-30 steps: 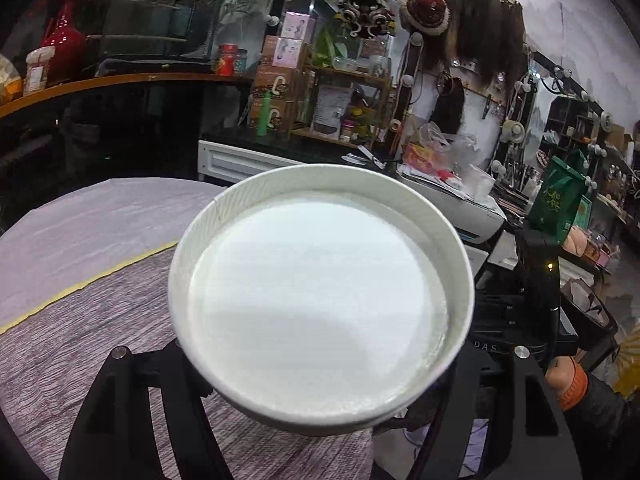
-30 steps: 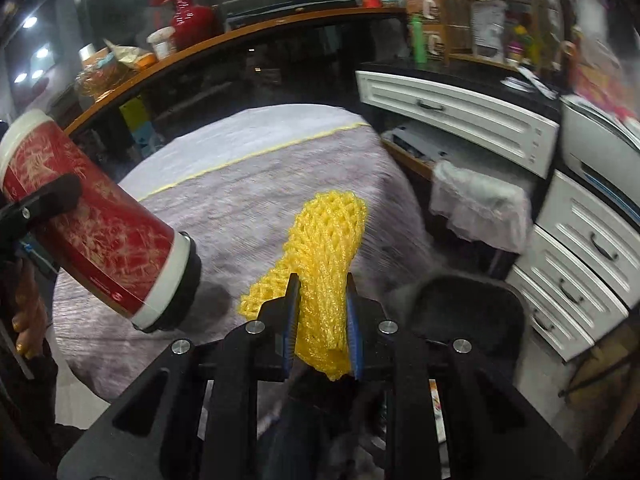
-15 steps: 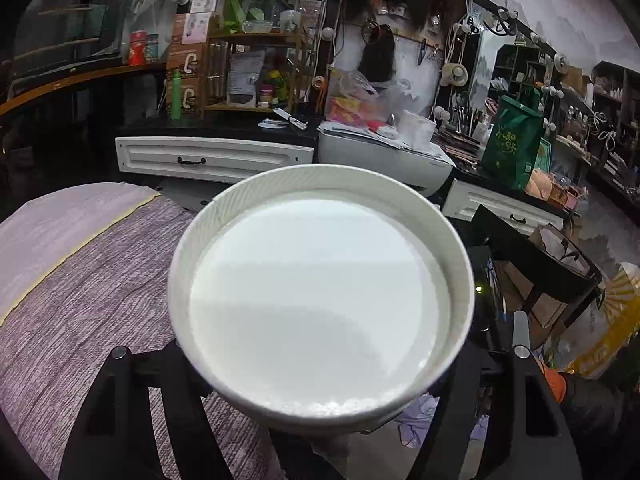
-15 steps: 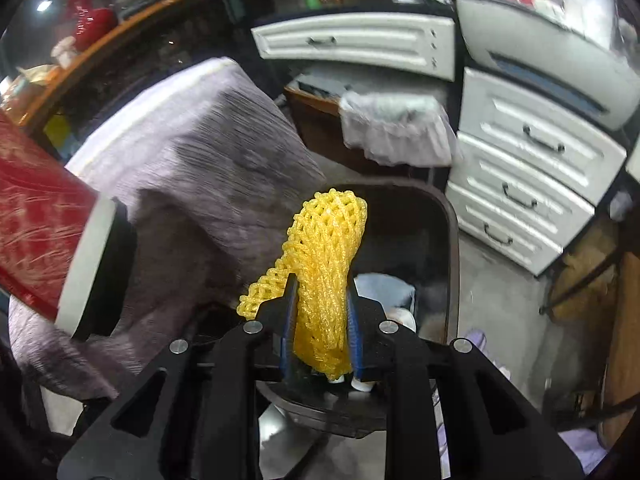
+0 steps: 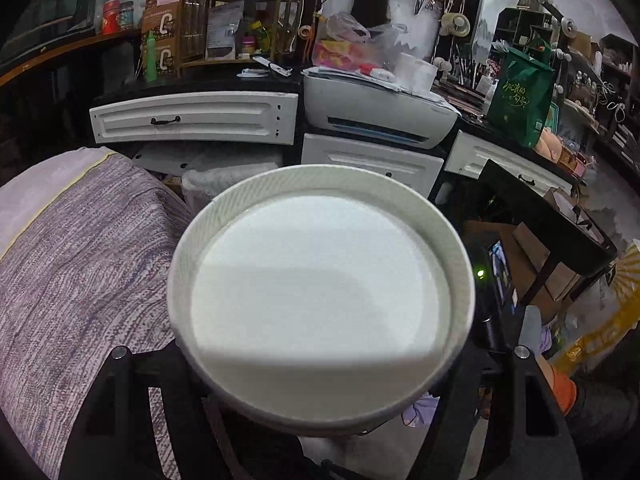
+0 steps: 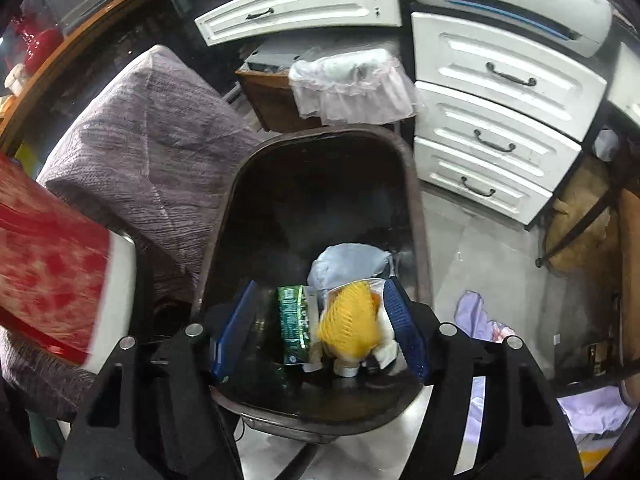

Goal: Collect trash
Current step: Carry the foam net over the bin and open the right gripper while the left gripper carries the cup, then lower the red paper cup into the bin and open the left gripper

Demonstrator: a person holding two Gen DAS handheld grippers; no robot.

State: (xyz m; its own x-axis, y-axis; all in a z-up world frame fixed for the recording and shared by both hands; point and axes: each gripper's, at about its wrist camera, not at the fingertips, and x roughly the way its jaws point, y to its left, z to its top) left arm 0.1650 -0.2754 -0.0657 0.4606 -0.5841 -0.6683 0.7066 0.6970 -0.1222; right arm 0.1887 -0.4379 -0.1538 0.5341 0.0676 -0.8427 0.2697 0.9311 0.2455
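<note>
Over the bin, opening right fingers free yellow net; left fingers clamp cup.

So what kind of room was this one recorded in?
Probably a small shop's back office or a cluttered workroom, not a kitchen. A white desktop printer sits on white drawer units, wooden shelves hold boxed goods, and a dark plastic trash bin stands beside a cloth-covered round table.

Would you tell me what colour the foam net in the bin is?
Yellow; the foam net shows best in the right wrist view, inside the dark bin.
</note>
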